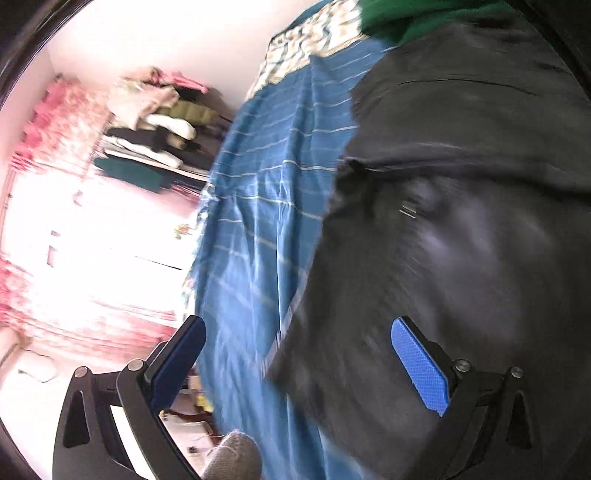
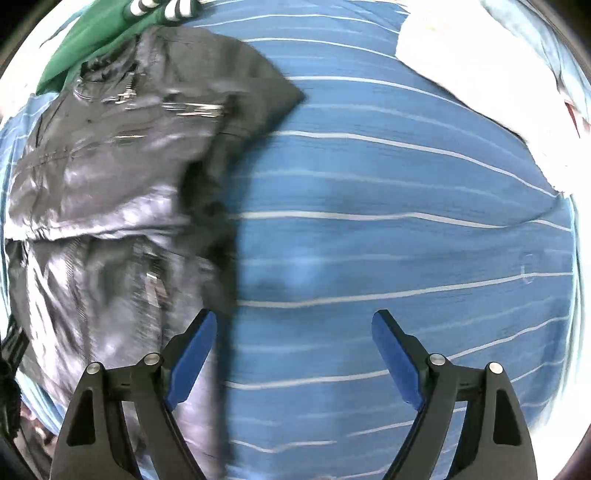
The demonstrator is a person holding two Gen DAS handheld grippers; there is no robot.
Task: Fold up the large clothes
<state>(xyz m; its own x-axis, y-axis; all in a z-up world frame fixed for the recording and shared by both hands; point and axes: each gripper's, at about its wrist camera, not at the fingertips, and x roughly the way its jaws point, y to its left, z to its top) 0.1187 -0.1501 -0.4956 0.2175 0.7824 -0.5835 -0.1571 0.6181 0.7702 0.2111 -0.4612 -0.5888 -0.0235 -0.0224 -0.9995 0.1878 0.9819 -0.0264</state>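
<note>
A shiny black jacket (image 2: 110, 177) with metal zips lies on the blue striped bed sheet (image 2: 369, 184). In the left wrist view the jacket (image 1: 461, 221) fills the right side, blurred. My left gripper (image 1: 295, 325) is open and empty, its right finger over the jacket and its left finger past the bed edge. My right gripper (image 2: 293, 321) is open and empty, hovering over the sheet just right of the jacket's edge, its left finger over the black cloth.
A green garment (image 2: 99, 33) with a striped cuff lies beyond the jacket. A white cloth (image 2: 461, 66) lies on the sheet at the far right. Shelves with folded clothes (image 1: 155, 129) and pink curtains (image 1: 55, 122) stand beside the bed.
</note>
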